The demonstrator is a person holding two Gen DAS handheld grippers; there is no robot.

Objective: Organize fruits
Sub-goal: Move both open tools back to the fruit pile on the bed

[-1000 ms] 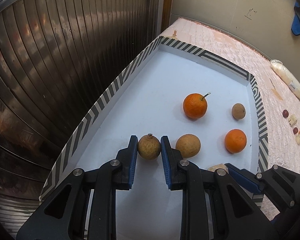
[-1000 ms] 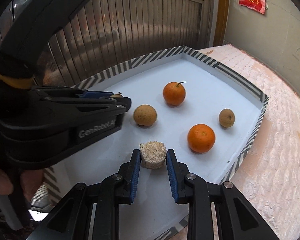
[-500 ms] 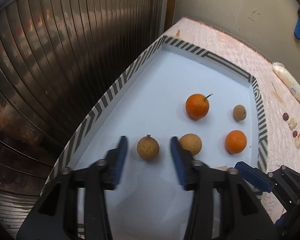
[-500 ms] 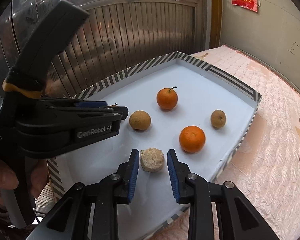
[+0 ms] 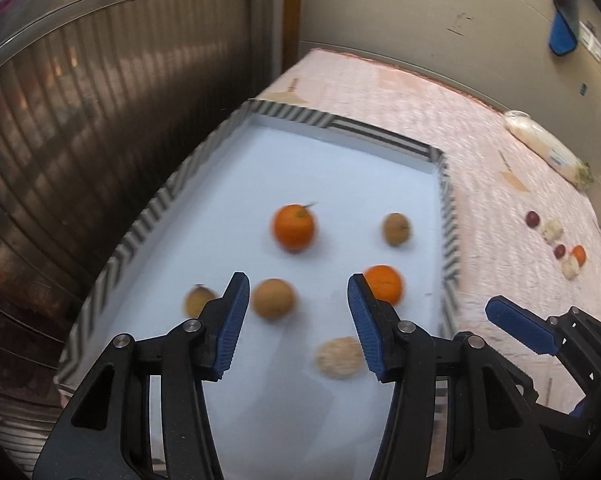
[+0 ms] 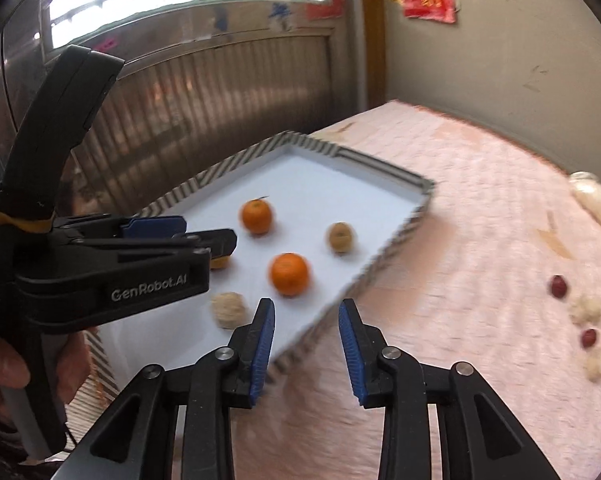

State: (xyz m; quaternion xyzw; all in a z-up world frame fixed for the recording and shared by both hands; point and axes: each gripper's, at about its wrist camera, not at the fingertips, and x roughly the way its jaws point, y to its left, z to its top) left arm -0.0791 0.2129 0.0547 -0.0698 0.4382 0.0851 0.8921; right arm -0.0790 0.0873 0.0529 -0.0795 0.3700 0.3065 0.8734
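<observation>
A white tray (image 5: pixel 340 152) with a striped rim holds several fruits: two oranges (image 5: pixel 294 227) (image 5: pixel 383 283), three brown round fruits (image 5: pixel 273 298) (image 5: pixel 396 229) (image 5: pixel 198 300) and a pale rough fruit (image 5: pixel 338 358). My left gripper (image 5: pixel 296 312) is open and empty above the tray's near part. My right gripper (image 6: pixel 306 338) is open and empty over the tray's right rim (image 6: pixel 384 256) and the pink cloth. The pale fruit (image 6: pixel 228 309) lies to its left. Both views are blurred.
More small fruits lie on the pink cloth to the right: red ones (image 6: pixel 558 286), pale ones (image 6: pixel 586 309) and an orange one (image 5: pixel 578 254). A bagged item (image 5: pixel 548 154) lies at the far right. A metal shutter (image 5: pixel 100 120) stands left of the tray.
Both grippers have opened, let go of their fruits and pulled back and up. The brown fruit and the pale fruit now lie on the tray. The right gripper swung to the right.
</observation>
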